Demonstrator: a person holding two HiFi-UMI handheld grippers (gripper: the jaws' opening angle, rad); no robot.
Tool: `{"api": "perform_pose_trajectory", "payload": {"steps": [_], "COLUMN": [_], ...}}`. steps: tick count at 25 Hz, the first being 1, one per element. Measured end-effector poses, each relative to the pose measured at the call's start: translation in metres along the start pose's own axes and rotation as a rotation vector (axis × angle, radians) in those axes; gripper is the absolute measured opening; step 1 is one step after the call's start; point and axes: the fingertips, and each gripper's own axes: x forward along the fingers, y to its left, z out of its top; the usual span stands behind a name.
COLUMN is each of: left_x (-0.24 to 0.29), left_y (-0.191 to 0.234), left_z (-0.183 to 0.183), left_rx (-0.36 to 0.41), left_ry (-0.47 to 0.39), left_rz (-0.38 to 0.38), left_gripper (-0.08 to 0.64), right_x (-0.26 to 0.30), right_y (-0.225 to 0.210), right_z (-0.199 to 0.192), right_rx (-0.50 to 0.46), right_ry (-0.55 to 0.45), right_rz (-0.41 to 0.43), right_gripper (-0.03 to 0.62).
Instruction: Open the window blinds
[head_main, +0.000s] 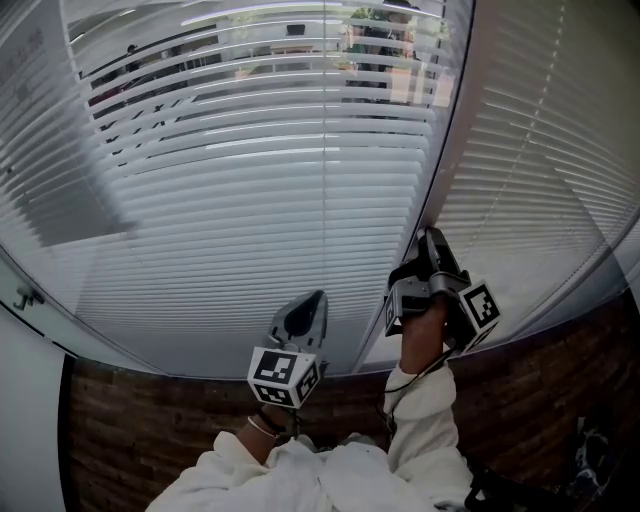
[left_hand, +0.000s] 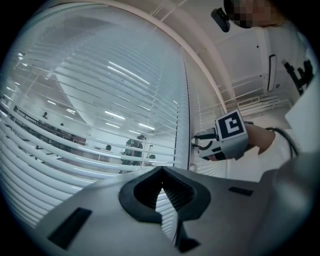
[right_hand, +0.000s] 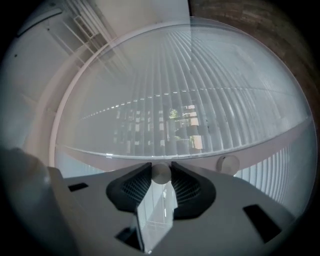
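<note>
The blinds (head_main: 250, 200) hang across the window just beyond both grippers, and a room shows through their upper slats. The right gripper (head_main: 432, 245) is at the frame between two blind panels, its fingers (right_hand: 137, 182) pinching a clear wand (right_hand: 155, 212). The left gripper (head_main: 312, 305), just left of it, points at the lower slats with fingers (left_hand: 150, 187) pressed together on nothing.

A brick wall (head_main: 140, 430) lies below; a person (left_hand: 134, 148) stands beyond.
</note>
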Motion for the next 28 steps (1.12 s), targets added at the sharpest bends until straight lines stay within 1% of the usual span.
{"api": "perform_pose_trajectory", "payload": {"steps": [4,5,6,7,8,10,11,12,13,14,15,17,18,19,20,21,22,23,24,26,27,28], "left_x": [-0.003,-0.003,-0.003,-0.003,-0.002,-0.001,0.0,0.002,0.003,0.004,0.004,0.006,0.007,0.009,0.011,0.012,0.013,0.013,0.013,0.013,0.013,0.013], "left_y": [0.0,0.0,0.001,0.002,0.003,0.004,0.003,0.001,-0.001,-0.003,-0.004,-0.005,-0.005,-0.006,-0.007,-0.009,-0.011,-0.013,-0.015,-0.017,-0.017,-0.016], "left_z": [0.0,0.0,-0.001,-0.001,-0.001,-0.001,0.0,0.0,0.0,-0.001,-0.002,-0.003,-0.005,-0.005,-0.006,-0.006,-0.006,-0.006,-0.006,-0.005,-0.005,-0.005], "left_rx": [0.007,0.008,0.007,0.005,0.003,-0.002,-0.004,-0.005,-0.005,-0.004,-0.004,-0.008,-0.01,-0.012,-0.014,-0.015,-0.016,-0.016,-0.016,-0.012,-0.01,-0.01], "left_ry": [0.002,0.002,0.002,0.001,0.001,0.0,-0.001,-0.002,-0.002,-0.002,-0.001,0.003,0.006,0.007,0.008,0.009,0.009,0.008,0.007,0.005,0.004,0.003], "left_rz": [-0.006,-0.007,-0.007,-0.006,-0.005,-0.006,-0.009,-0.015,-0.02,-0.024,-0.026,-0.027,-0.027,-0.028,-0.03,-0.032,-0.034,-0.037,-0.039,-0.041,-0.039,-0.035], "left_gripper": [0.002,0.002,0.0,0.0,0.0,0.001,0.001,0.002,0.0,0.001,0.0,0.0,0.002,0.0,0.001,0.0,0.0,0.002,0.001,0.0,0.002,0.001], "right_x": [-0.001,-0.001,-0.001,0.0,0.001,0.001,0.001,0.0,-0.002,-0.003,-0.006,-0.012,-0.013,-0.013,-0.01,-0.007,-0.004,-0.002,0.0,0.002,0.003,0.004], "right_y": [-0.003,-0.004,-0.005,-0.005,-0.004,0.002,0.009,0.016,0.023,0.027,0.028,0.027,0.027,0.026,0.025,0.024,0.022,0.02,0.017,0.013,0.013,0.013], "right_z": [-0.001,-0.001,-0.001,0.0,0.0,-0.003,-0.007,-0.013,-0.019,-0.023,-0.026,-0.031,-0.032,-0.034,-0.034,-0.035,-0.036,-0.037,-0.039,-0.04,-0.04,-0.039], "right_rx": [0.181,0.209,0.215,0.191,0.142,-0.011,-0.123,-0.271,-0.46,-0.688,-0.944,-1.461,-1.691,-1.894,-2.074,-2.228,-2.353,-2.448,-2.525,-2.64,-2.672,-2.682], "right_ry": [-0.02,-0.02,-0.017,-0.01,0.001,0.039,0.073,0.116,0.164,0.212,0.255,0.317,0.34,0.362,0.38,0.395,0.41,0.421,0.426,0.416,0.405,0.396], "right_rz": [0.016,0.019,0.024,0.031,0.04,0.058,0.067,0.078,0.088,0.092,0.085,0.059,0.041,0.013,-0.023,-0.062,-0.094,-0.117,-0.134,-0.164,-0.172,-0.173], "right_gripper": [0.132,0.132,0.132,0.132,0.133,0.132,0.133,0.133,0.133,0.14,0.149,0.149,0.149,0.149,0.149,0.149,0.149,0.149,0.149,0.149,0.149,0.146]}}
